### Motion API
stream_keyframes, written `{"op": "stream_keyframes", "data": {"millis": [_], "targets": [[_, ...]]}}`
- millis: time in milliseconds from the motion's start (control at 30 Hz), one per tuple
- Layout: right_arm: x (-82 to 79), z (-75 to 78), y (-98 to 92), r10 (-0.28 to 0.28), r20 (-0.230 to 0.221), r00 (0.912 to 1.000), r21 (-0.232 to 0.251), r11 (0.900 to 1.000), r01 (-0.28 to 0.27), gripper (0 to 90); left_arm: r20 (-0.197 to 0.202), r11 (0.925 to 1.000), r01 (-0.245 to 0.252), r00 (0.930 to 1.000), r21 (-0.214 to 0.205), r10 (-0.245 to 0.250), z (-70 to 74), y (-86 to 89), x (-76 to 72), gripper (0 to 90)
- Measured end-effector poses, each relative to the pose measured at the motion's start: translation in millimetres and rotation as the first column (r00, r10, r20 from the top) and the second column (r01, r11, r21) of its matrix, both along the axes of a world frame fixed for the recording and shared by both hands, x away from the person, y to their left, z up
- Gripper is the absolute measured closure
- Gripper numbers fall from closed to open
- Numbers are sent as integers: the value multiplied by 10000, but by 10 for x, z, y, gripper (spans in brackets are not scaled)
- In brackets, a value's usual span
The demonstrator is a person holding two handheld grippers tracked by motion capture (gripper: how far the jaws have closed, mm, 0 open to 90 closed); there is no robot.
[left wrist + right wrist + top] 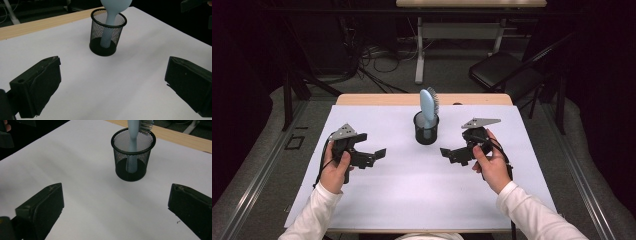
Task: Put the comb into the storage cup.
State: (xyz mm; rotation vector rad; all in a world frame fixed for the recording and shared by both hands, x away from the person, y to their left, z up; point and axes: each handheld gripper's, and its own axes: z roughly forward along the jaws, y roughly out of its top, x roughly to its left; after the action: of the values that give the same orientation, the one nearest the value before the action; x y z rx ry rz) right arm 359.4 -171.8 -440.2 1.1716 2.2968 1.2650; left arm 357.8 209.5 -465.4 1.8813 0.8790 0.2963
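Note:
A black mesh cup (pixel 426 129) stands upright at the middle back of the white table sheet (pixel 412 190). A pale blue hairbrush (pixel 428 106) stands in it, handle down, bristles facing right. My left gripper (pixel 380 154) rests to the cup's left, held by a hand, its jaws wide apart with nothing between them. To the cup's right my right gripper (pixel 445 152) is likewise open and empty. In the left gripper view the cup (pixel 107 33) and brush (pixel 111 15) lie ahead between the jaws. The right gripper view shows the cup (pixel 133 153) and brush handle (pixel 132 145) ahead.
The wooden table edge (pixel 377 99) shows behind the sheet. Beyond the table stand a black folding chair (pixel 504 70), a desk leg (pixel 419 50) and floor cables (pixel 382 62). White sheet surface lies free in front of both grippers.

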Motion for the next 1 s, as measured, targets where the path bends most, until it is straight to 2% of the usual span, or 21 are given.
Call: {"op": "stream_keyframes", "data": {"millis": [233, 600, 767, 867, 1000], "targets": [[-69, -174, -121, -209, -64, 9998, 119, 9997, 210, 3, 41, 10000, -1, 10000, -72, 2, -87, 60, -82, 7], [-155, -549, -330, -750, -296, 9967, 486, 9959, 763, 11, 82, 9996, -131, 9999, -235, 133, -213, 122, -89, 7], [-166, -631, -384, -896, -338, 9954, 458, 9948, 911, 11, 73, 9996, -166, 9998, -224, 168, -252, 127, -81, 7], [-170, -664, -401, -1004, -198, 9947, 335, 9943, 1010, 11, 59, 9995, -188, 9998, -235, 190, -269, 132, -78, 7], [-175, -706, -414, -1101, -126, 9938, 480, 9927, 1106, 11, 42, 9995, -220, 9997, -240, 221, -279, 137, -76, 7]]}}
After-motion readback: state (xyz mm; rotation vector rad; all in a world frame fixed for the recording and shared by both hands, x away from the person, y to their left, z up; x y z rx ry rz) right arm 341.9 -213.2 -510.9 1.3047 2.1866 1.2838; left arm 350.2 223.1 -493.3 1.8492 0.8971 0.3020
